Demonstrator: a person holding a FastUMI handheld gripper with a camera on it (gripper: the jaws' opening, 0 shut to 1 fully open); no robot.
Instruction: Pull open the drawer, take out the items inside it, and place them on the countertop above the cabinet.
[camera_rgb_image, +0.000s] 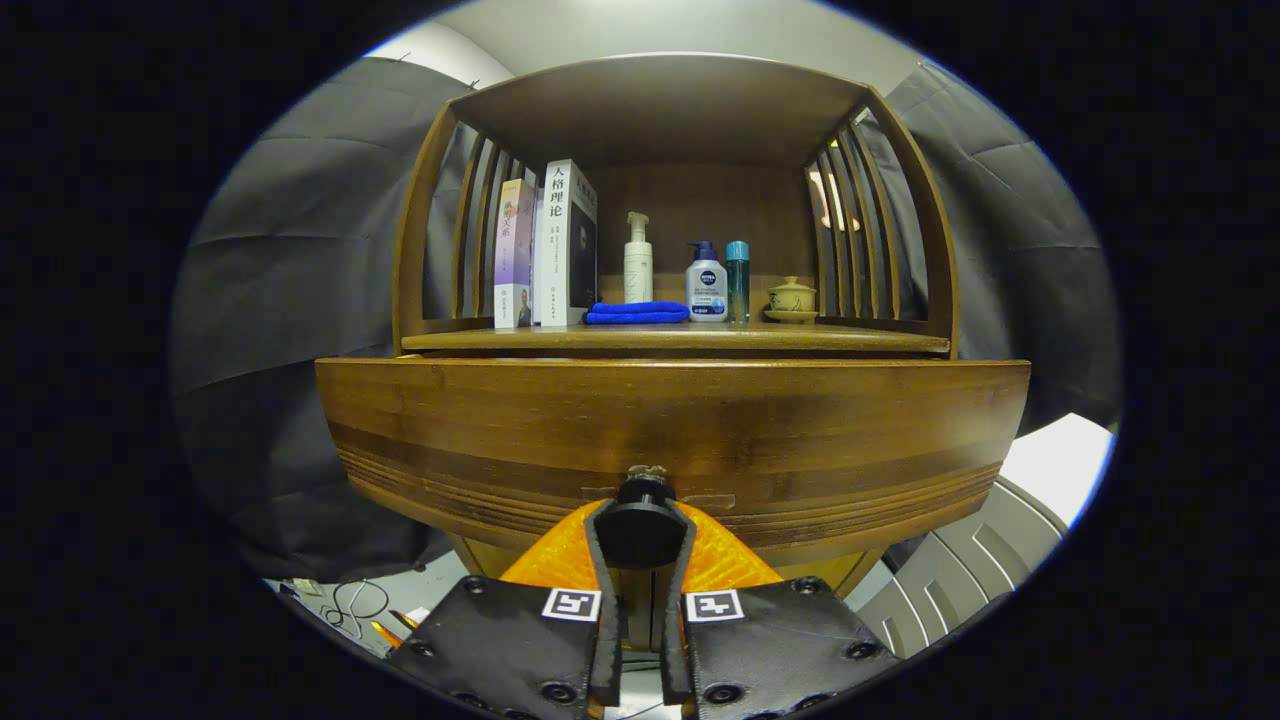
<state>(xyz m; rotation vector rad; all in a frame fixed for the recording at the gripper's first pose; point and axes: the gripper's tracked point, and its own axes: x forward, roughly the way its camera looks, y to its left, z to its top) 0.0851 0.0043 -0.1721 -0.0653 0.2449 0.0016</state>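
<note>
gripper (641, 532) clenched on round knob (641, 500) | drawer (672, 430): curved, grooved glossy wood

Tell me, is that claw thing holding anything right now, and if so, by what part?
Yes. The gripper is shut on the drawer's round black knob, one finger pressing each side of it, at the middle of the wooden drawer front.
</note>
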